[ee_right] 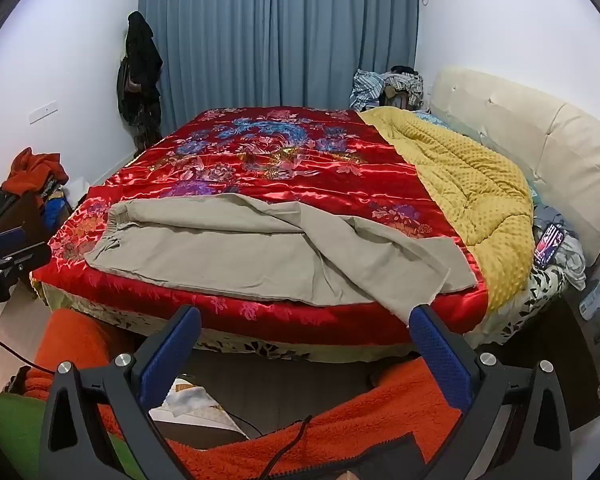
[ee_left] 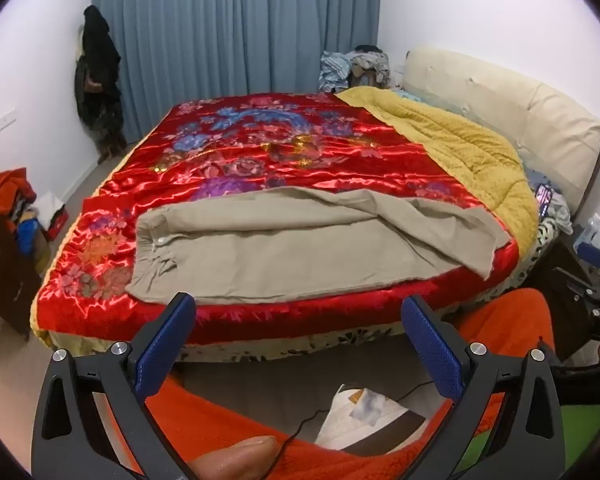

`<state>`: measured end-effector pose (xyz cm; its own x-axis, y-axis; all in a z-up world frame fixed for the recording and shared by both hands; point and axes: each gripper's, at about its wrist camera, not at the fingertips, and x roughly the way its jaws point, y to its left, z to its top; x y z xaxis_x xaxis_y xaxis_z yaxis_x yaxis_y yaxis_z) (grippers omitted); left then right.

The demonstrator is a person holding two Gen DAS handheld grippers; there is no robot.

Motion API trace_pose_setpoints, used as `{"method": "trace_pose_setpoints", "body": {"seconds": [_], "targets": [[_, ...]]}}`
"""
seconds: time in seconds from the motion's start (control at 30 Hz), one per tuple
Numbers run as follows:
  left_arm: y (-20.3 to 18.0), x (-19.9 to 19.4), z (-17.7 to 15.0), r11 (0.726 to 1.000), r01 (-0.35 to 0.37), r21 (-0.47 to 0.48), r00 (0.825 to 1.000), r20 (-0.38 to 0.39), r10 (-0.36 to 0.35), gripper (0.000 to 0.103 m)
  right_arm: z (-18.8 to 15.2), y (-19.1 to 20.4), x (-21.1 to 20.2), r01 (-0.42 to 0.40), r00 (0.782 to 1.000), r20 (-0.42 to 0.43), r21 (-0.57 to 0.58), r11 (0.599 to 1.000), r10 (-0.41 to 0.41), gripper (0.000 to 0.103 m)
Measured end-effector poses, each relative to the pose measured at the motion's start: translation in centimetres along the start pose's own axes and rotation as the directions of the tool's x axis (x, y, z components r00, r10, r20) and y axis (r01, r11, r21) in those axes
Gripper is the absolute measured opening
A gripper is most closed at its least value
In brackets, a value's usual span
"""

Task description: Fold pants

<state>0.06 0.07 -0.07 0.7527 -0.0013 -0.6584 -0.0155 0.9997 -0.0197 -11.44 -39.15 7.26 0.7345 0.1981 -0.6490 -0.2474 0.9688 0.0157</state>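
Now, both tongs [ee_left: 296,312] wide, angled down

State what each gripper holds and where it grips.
Nothing. The left gripper and right gripper are both open and empty, short of the pants on the bed.

1. The pants [ee_left: 300,248] were seen in plain khaki-beige.
2. The quilt [ee_left: 260,152] was covered in glossy red satin, patterned with blue, purple and pink flowers.
3. The blanket [ee_left: 460,140] was seen in mustard yellow, dotted in texture.
4. The curtain [ee_left: 236,24] was coloured grey-blue.
5. The headboard [ee_left: 520,108] was coloured cream.
6. The claw pads [ee_left: 164,344] were seen in blue, on black frames.
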Motion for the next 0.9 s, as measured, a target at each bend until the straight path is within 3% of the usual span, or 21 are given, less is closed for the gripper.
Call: {"method": "trace_pose_setpoints", "body": {"seconds": [0.9], "targets": [[-0.9, 0.1, -0.9, 1.000, 0.015, 0.010, 1.000, -0.009, -0.015, 0.102, -0.5, 0.9, 0.8, -0.008, 0.999, -0.038, -0.014, 1.000, 0.008, 0.103]]}}
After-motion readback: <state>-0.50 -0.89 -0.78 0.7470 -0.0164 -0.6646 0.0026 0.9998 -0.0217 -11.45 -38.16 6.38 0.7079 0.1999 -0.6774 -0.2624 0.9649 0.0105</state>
